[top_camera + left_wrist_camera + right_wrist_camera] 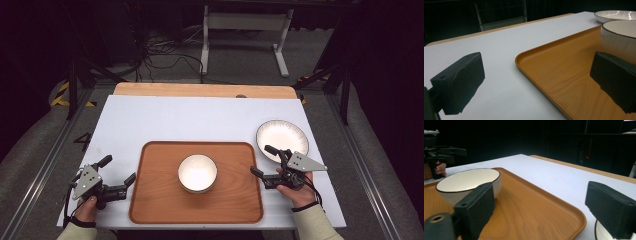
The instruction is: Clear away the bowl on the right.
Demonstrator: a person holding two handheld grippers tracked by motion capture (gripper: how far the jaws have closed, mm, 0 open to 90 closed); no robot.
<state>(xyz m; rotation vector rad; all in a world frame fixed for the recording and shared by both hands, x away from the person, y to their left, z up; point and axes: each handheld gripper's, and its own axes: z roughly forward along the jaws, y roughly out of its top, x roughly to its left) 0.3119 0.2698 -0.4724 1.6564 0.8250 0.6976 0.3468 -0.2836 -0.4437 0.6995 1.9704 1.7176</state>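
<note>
A white bowl (197,173) with a dark rim stands in the middle of a brown wooden tray (155,200). To the tray's right, a white plate (282,139) lies on the white table top. My left gripper (119,169) is open just off the tray's left edge, holding nothing. My right gripper (261,160) is open at the tray's right edge, between the tray and the plate, also holding nothing. In the left gripper view the jaws straddle the tray's corner (517,61), with the bowl (619,37) beyond. The right gripper view shows the bowl (469,182) past its left jaw.
The white table top (200,120) has a bare wooden strip (200,90) along its far edge. Beyond it on the floor are a white stand (245,30) and cables. Dark frames flank the table. The other hand's gripper (439,152) shows far left.
</note>
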